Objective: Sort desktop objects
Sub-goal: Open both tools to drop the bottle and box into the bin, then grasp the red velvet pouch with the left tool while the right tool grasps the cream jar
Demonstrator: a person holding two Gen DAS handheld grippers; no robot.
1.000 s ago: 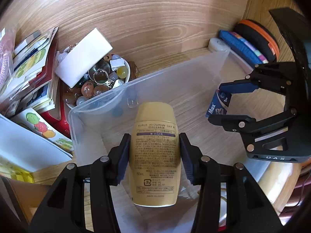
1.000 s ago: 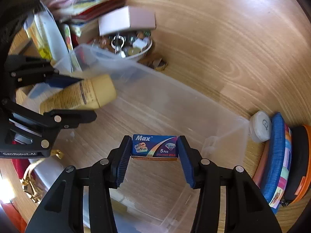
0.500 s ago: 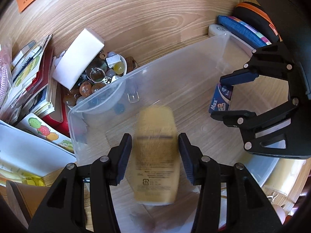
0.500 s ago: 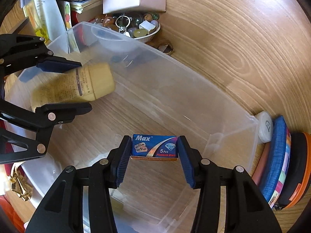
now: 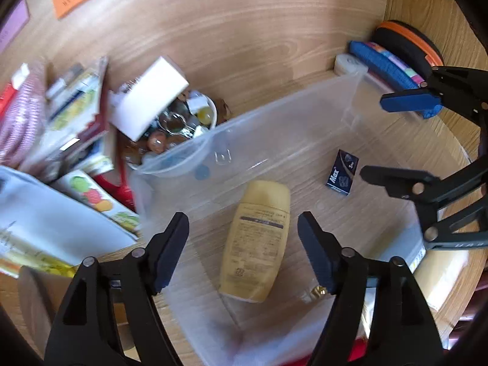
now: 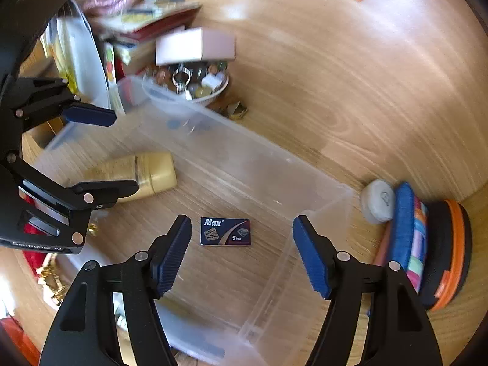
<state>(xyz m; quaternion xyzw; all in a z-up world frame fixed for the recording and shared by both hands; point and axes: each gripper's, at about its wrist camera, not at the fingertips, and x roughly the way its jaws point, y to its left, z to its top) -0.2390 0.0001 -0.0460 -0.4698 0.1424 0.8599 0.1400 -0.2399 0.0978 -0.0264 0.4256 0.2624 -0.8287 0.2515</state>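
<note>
While both of my releases look finished, most of the sorting still lies ahead, as I judge it. Across the bench (image 5: 244,30) the biggest unsorted lot is the stack of books and papers (image 5: 61,122) to the left of the bin, and by the far right corner a blue and orange bundle (image 6: 427,244) leans with a white puck (image 6: 378,201) just beside it; all of these sit outside. My clear bin (image 5: 274,128) holds only two things so far. Its larger item, the cream bottle (image 5: 256,241), lies flat on the floor of the bin below my left hand-held gripper (image 5: 244,244), whose jaws have just been opening and now stand apart with the bottle free between them, touching neither pad. Behind the bin's far wall a bowl of trinkets (image 5: 180,122) carries a white box (image 5: 152,97) on top, still waiting. Smallest, the Max pack (image 6: 225,231) lies flat on the bin floor under my right hand-held gripper (image 6: 241,250), whose jaws have likewise just been opening and now grip nothing. Next, I expect, each hand must go out for another piece.
</note>
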